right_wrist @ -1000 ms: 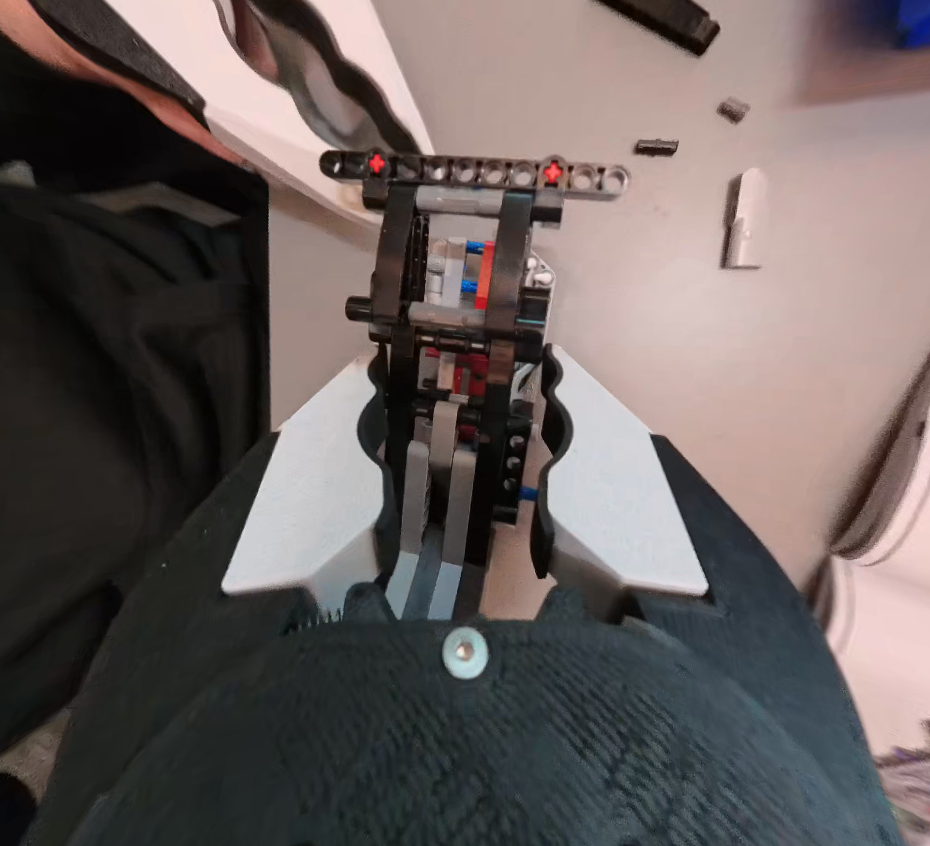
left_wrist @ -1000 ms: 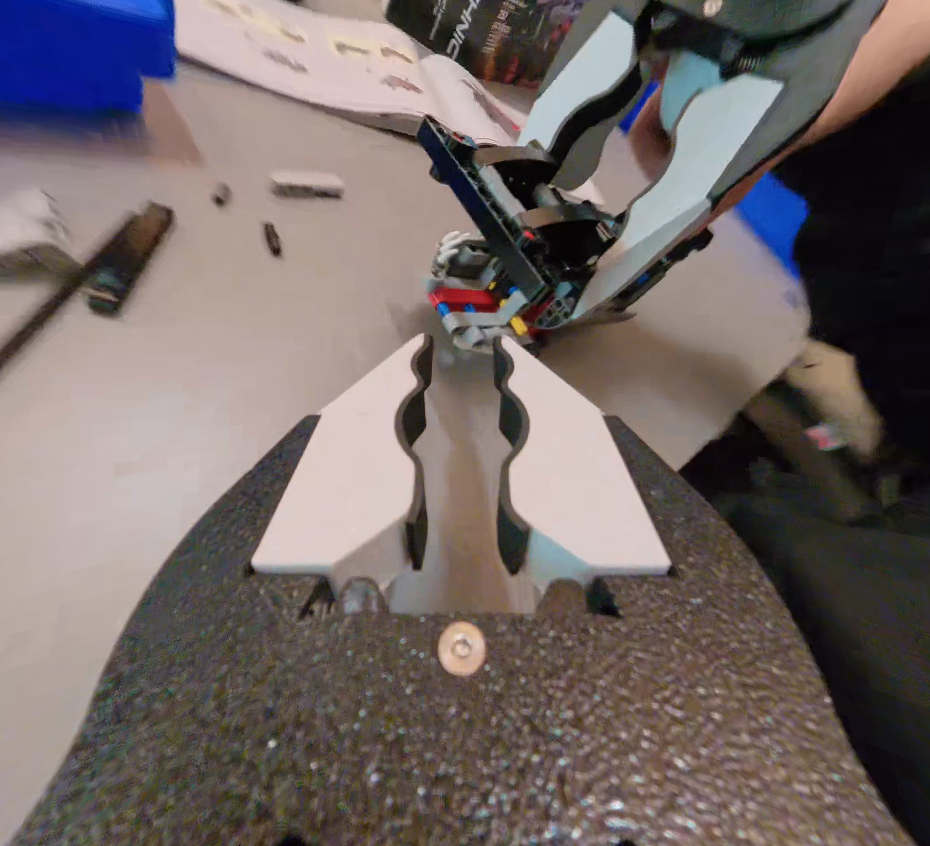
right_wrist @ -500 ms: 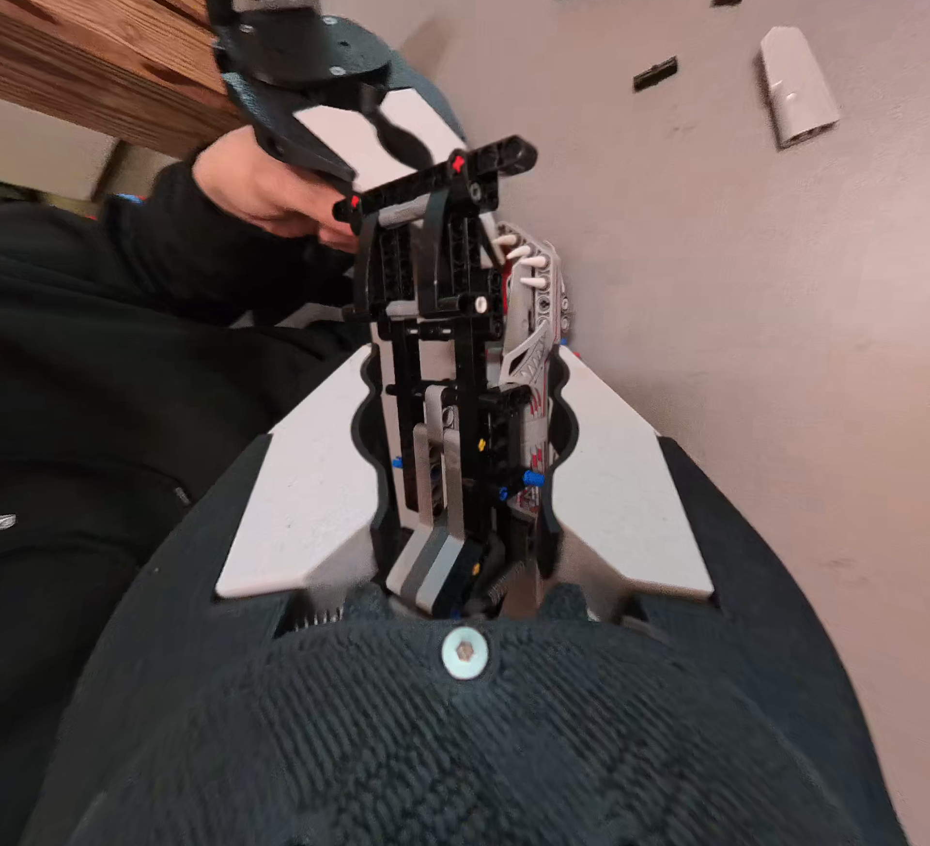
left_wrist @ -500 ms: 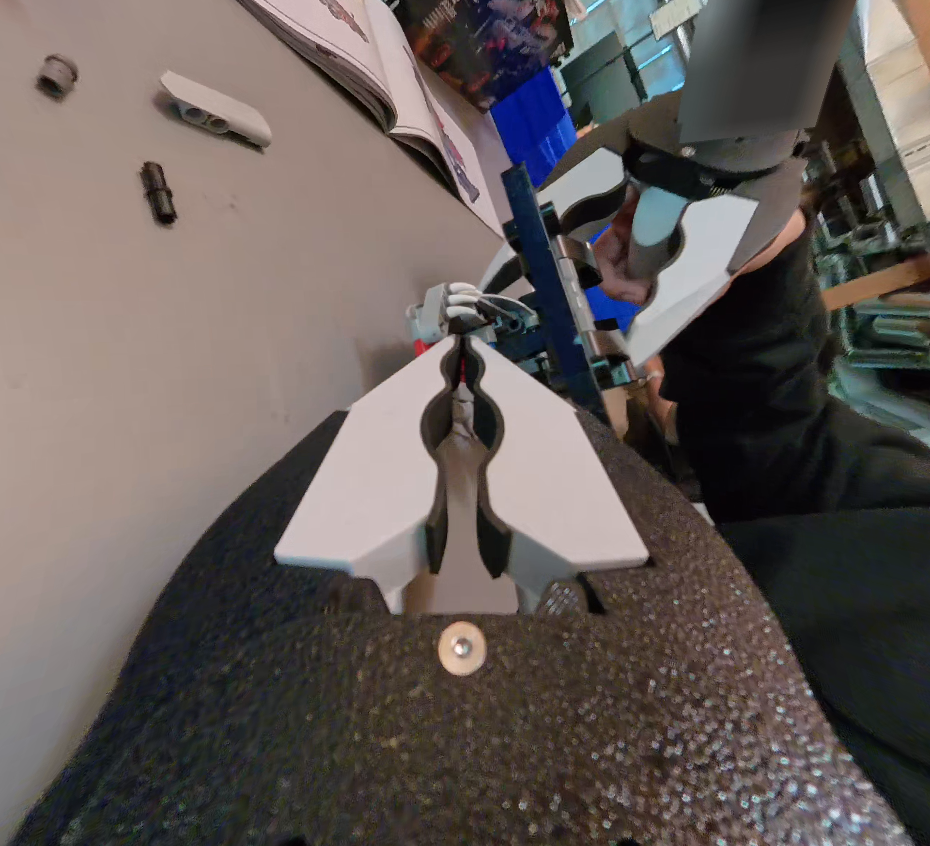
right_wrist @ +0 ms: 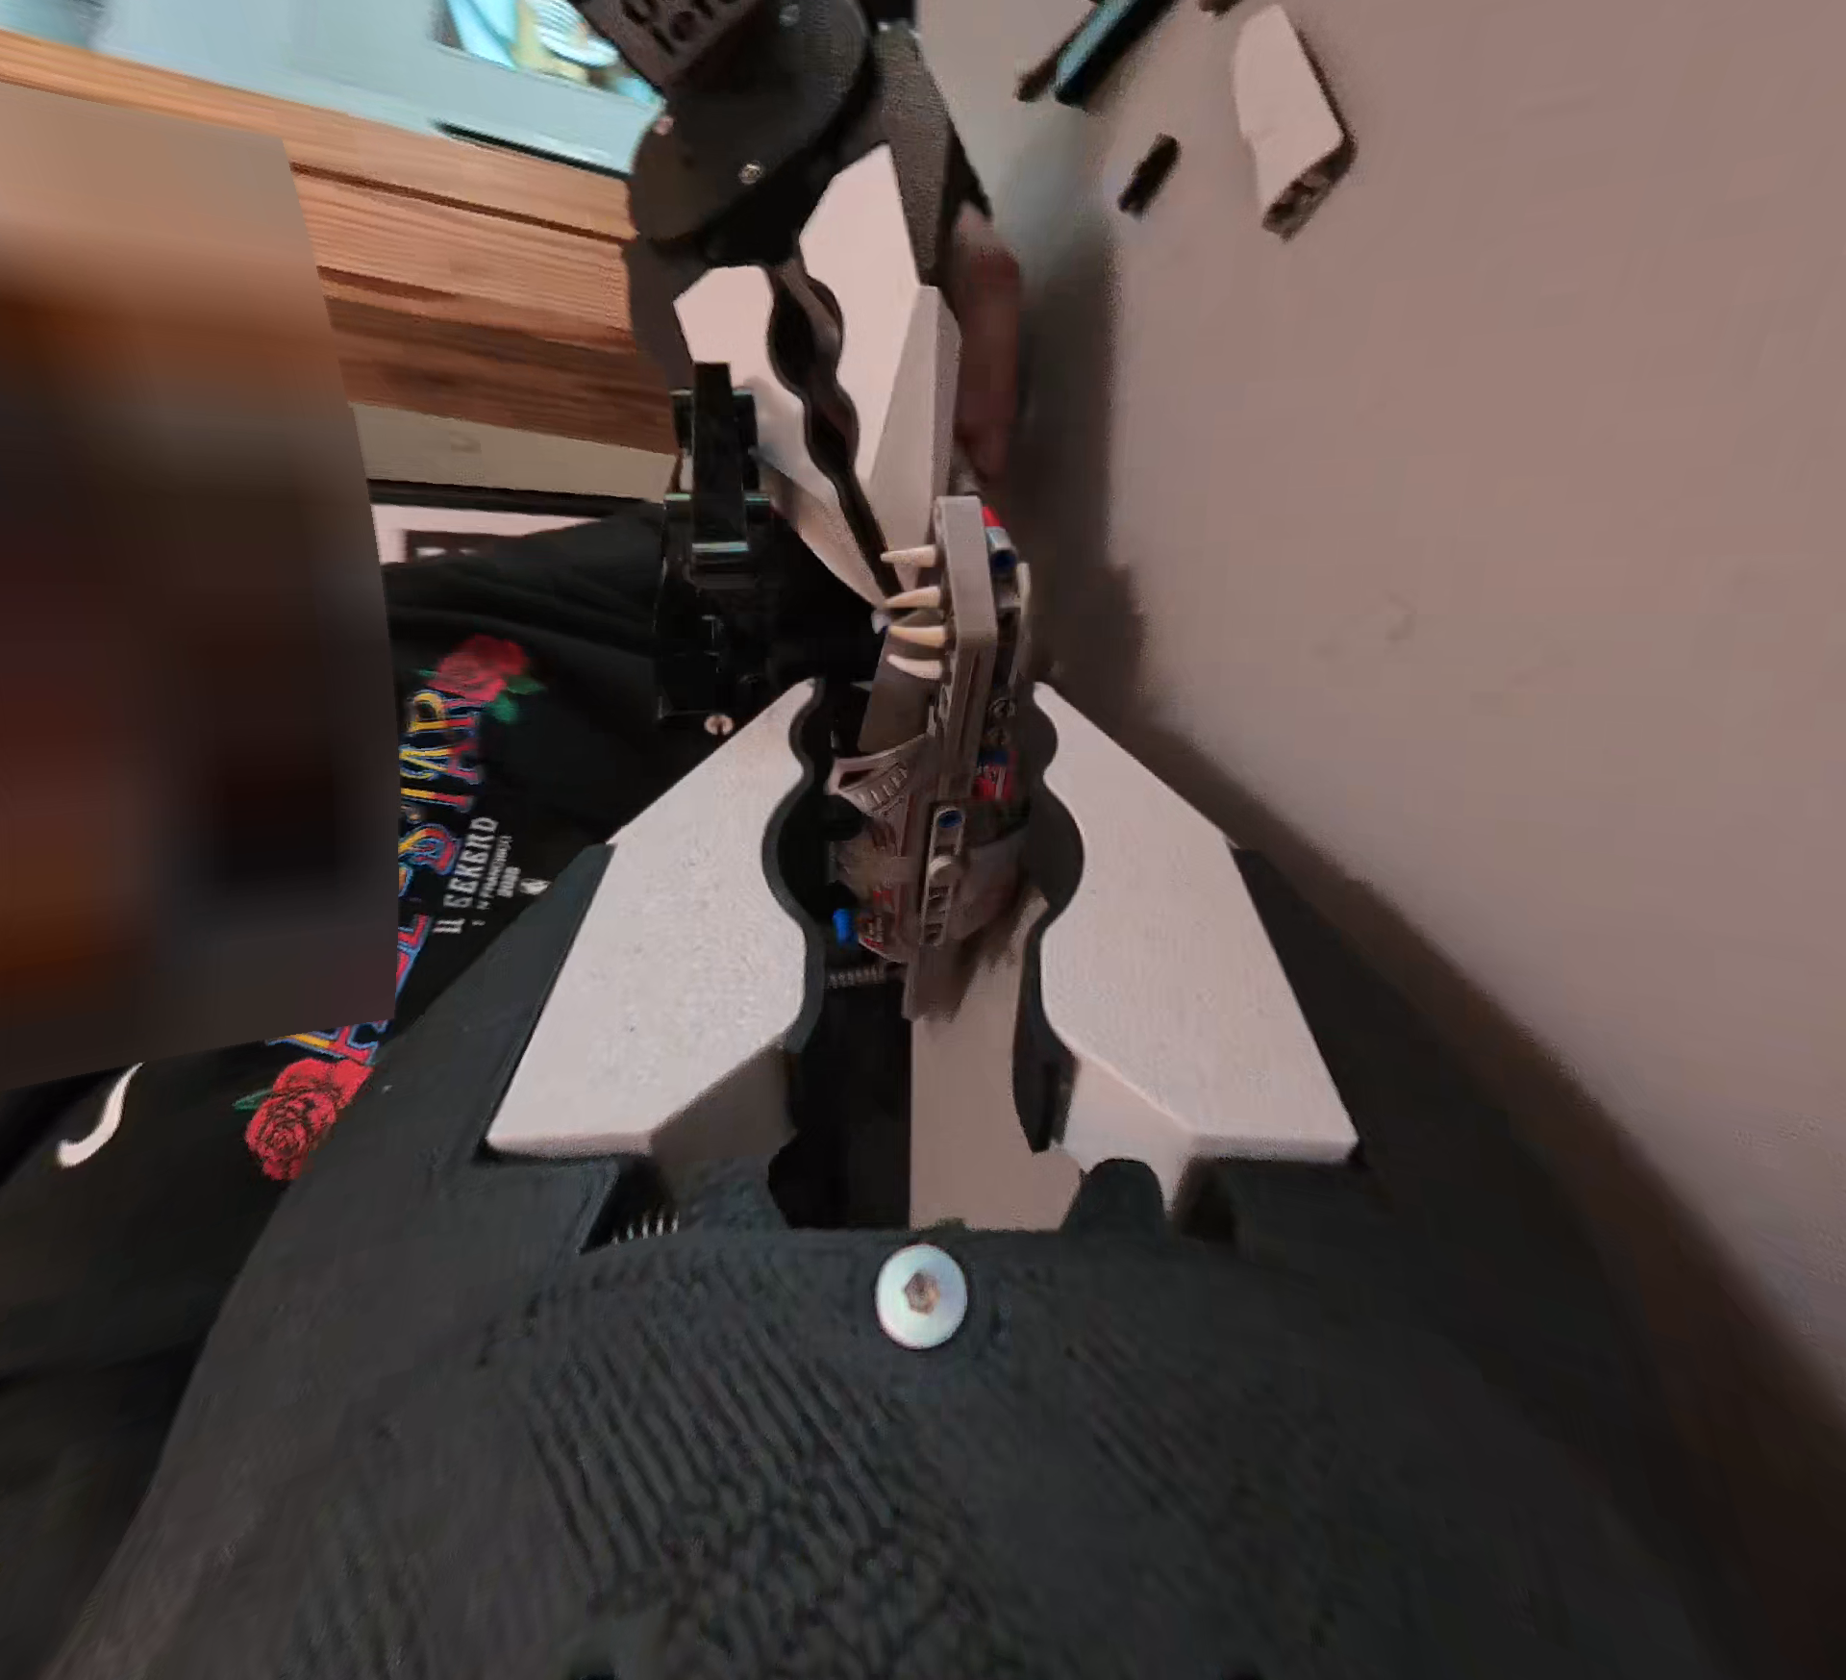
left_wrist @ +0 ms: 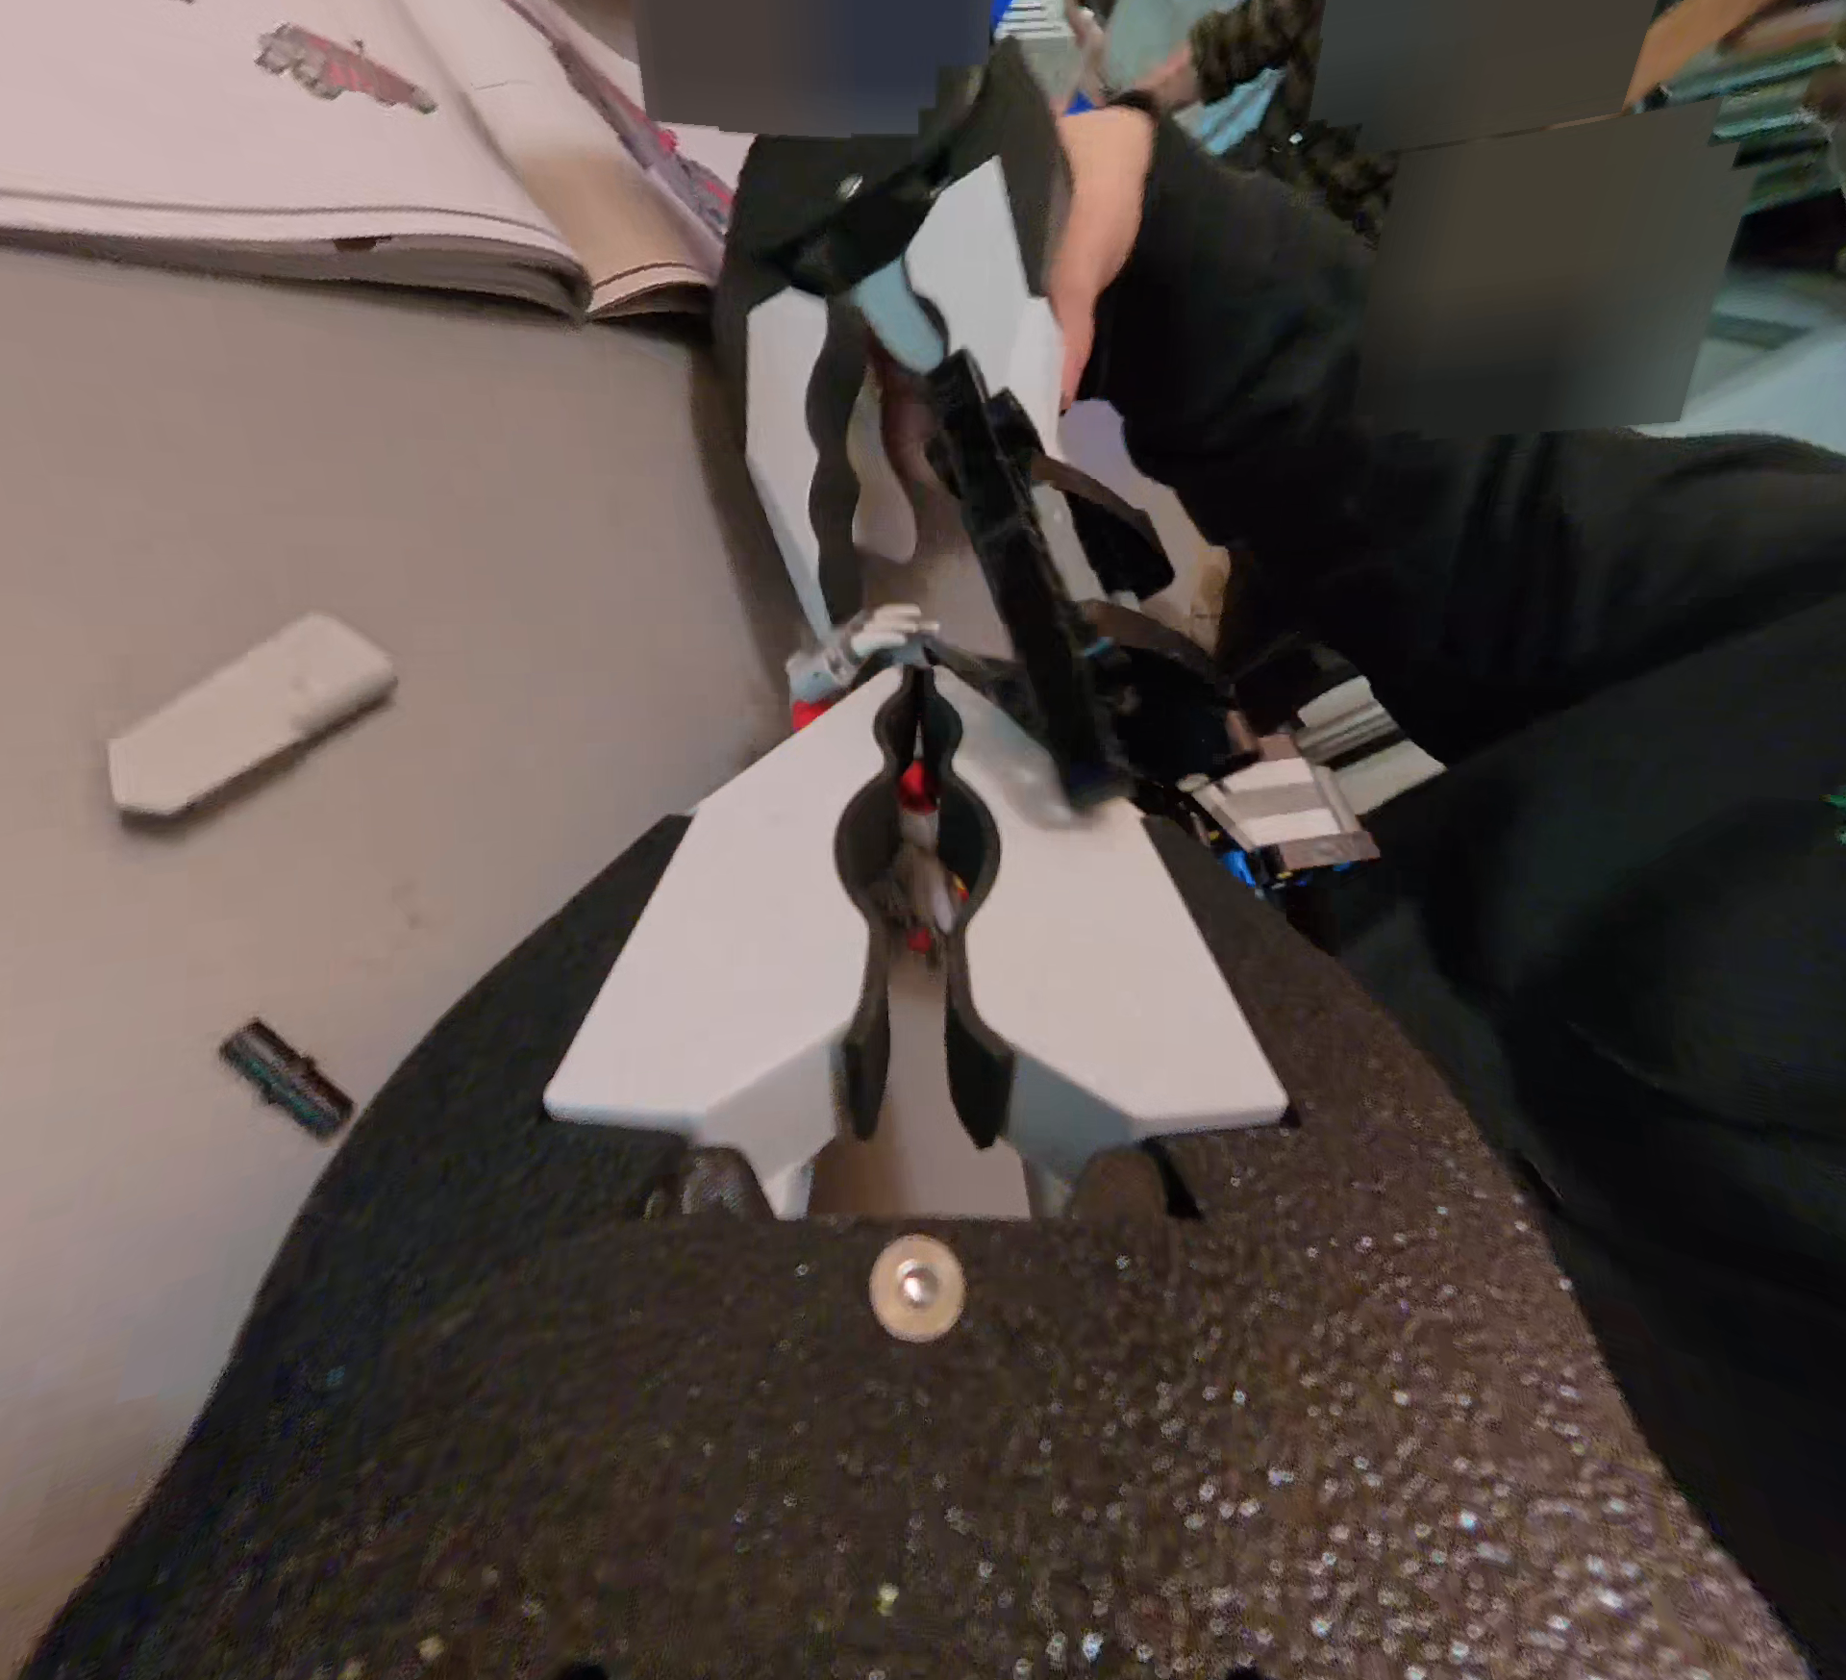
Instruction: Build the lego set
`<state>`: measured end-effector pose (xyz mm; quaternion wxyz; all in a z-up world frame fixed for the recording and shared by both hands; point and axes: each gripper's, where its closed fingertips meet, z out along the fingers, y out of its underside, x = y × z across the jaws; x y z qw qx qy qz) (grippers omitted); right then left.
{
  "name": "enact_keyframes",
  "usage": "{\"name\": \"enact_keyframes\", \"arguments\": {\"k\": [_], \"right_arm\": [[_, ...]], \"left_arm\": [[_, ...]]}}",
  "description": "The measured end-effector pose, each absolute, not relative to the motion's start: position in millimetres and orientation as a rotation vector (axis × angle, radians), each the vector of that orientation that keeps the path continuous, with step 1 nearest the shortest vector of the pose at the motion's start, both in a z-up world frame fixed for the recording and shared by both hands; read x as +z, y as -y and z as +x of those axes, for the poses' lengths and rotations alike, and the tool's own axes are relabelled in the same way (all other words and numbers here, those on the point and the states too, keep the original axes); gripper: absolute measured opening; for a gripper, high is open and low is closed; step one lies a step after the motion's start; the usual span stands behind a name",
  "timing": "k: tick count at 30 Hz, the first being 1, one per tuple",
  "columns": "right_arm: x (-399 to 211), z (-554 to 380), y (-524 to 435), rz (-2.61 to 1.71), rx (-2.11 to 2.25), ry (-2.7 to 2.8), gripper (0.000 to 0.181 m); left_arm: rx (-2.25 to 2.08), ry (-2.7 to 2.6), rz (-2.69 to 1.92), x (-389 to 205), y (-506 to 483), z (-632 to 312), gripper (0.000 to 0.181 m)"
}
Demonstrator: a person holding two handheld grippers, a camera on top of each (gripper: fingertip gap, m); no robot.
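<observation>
1. Between the two grippers, above the grey table [left_wrist: 400,483], sits the partly built lego model [right_wrist: 939,793] — a grey, toothed assembly with red and blue pins joined to a black beam frame [left_wrist: 1039,633].
2. Right gripper [right_wrist: 924,703]: its white fingers [right_wrist: 679,913] are clenched on the grey toothed part of the model, whose pale spikes project past the fingertips; the model stands on edge, close beside the table surface.
3. Left gripper [left_wrist: 917,683]: its jaws are nearly closed, the tips almost touching, and they pinch a small red-and-grey portion of the model that shows through the gap between the white fingers [left_wrist: 759,933]. In the right wrist view its tips meet the model at the spikes.
4. Black beam frame: it rises at a tilt from just right of the left gripper's tips toward the right gripper's body; motion blur hides its finer detail.
5. Loose parts on the table, well apart from the model — a light grey panel piece [left_wrist: 250,713] and a short black pin [left_wrist: 285,1078]; both also appear in the right wrist view, near a long black beam [right_wrist: 1109,33].
6. Open instruction booklet [left_wrist: 300,133]: it lies flat on the table beyond the loose parts.
7. Person's dark sleeve [left_wrist: 1498,583]: it fills the right side of the left wrist view.
</observation>
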<state>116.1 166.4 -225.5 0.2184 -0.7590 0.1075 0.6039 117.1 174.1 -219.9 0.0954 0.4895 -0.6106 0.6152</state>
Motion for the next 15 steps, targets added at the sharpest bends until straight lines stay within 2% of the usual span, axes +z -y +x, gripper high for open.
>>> {"name": "enact_keyframes", "arguments": {"k": [8,12,15], "right_arm": [[-228,118,-179,-1.892,1.618,-0.466,0.040],[-230,124,-182,-1.825,1.620,-0.533,0.028],[-230,124,-182,-1.824,1.598,-0.522,0.028]], "left_arm": [[1.820,1.801,1.448,-221,-180,123,0.000],[1.815,1.790,1.480,-223,-183,125,0.000],[1.824,1.756,1.521,-223,-192,126,0.000]]}}
